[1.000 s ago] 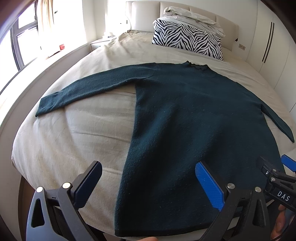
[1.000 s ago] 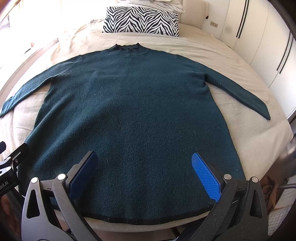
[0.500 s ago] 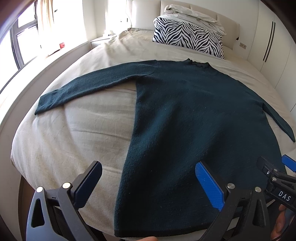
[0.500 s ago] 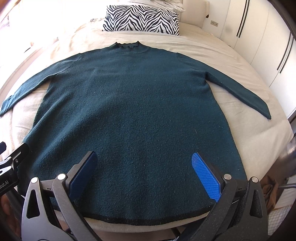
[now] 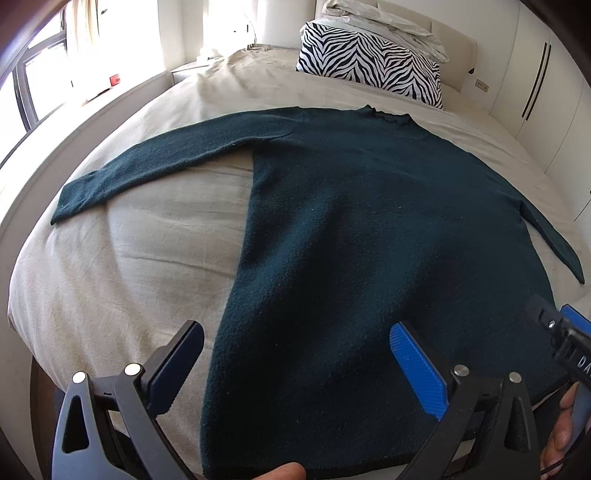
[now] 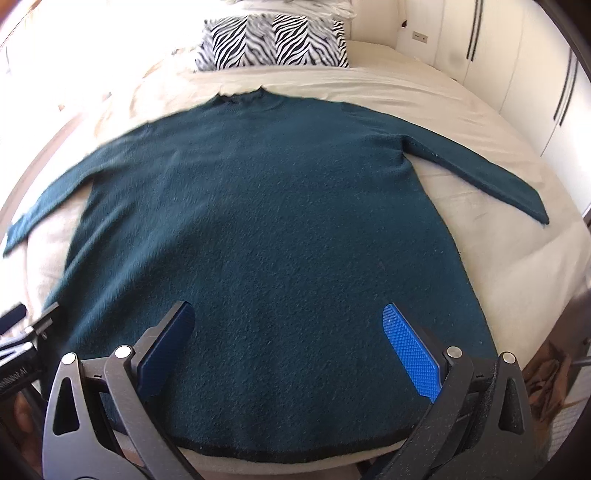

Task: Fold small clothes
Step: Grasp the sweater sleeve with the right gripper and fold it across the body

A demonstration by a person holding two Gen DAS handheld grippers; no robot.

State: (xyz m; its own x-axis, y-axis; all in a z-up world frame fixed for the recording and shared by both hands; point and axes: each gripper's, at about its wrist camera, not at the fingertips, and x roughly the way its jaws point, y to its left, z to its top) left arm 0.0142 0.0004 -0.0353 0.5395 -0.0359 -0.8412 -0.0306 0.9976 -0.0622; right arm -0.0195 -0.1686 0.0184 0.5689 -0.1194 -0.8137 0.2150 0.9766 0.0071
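Teal sweater hem only right-wrist-visible

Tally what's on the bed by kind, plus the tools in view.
Dark green sweater: 1
Zebra-print pillow: 1
Crumpled white bedding on top of the pillow: 1
Tools: 2, left tool and right tool, both open over the hem
Total: 5

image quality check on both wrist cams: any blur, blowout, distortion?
Left wrist view: sharp; window at upper left blown out; strong fisheye bulge across the bed. Right wrist view: motion blur on the sweater, worst along its left sleeve and on the zebra pillow; top-left corner overexposed. Both grippers stay crisp.
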